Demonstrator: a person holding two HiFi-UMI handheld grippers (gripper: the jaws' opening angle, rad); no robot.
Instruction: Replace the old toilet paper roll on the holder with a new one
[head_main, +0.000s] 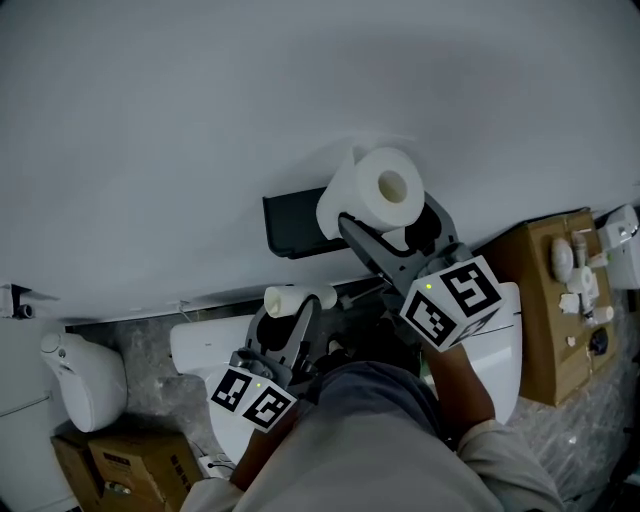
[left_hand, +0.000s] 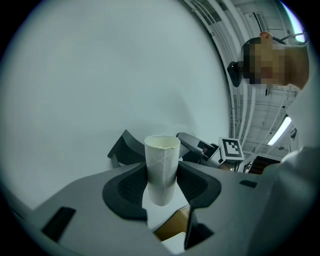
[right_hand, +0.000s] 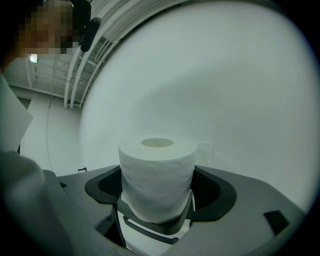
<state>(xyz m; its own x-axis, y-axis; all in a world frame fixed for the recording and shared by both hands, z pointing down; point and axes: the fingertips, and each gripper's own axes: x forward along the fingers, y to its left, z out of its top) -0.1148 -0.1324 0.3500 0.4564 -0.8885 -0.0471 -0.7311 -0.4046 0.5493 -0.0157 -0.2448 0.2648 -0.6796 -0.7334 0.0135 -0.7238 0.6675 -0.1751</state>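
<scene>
left tool: jaws part-way closed, both pads pressed on the empty cardboard tube; nothing else in the grip.
cardboard tube vs left tool: in the left gripper view it stands upright between the pads, gripped on its lower half. open top end clear above the jaws, bottom end poking just below them.
cardboard tube, location: head view puts it below the holder and apart from it, over the white toilet.
right tool: jaws wide, closed on the new toilet paper roll, one pad on each side of the paper.
new roll vs right tool: upright between the jaws in the right gripper view, core hole facing up, about half the roll above the jaw line. a loose flap of paper hangs off one side in the head view.
new roll, location: up by the white wall, just beside the right end of the holder and overlapping it in the head view. contact with the holder cannot be told.
holder: dark bracket on the wall, no roll on the part that shows.
tools, relative: right one higher and nearer the wall, left one lower and to the left, the two apart.
surroundings: cardboard box at right with small white items on top.
</scene>
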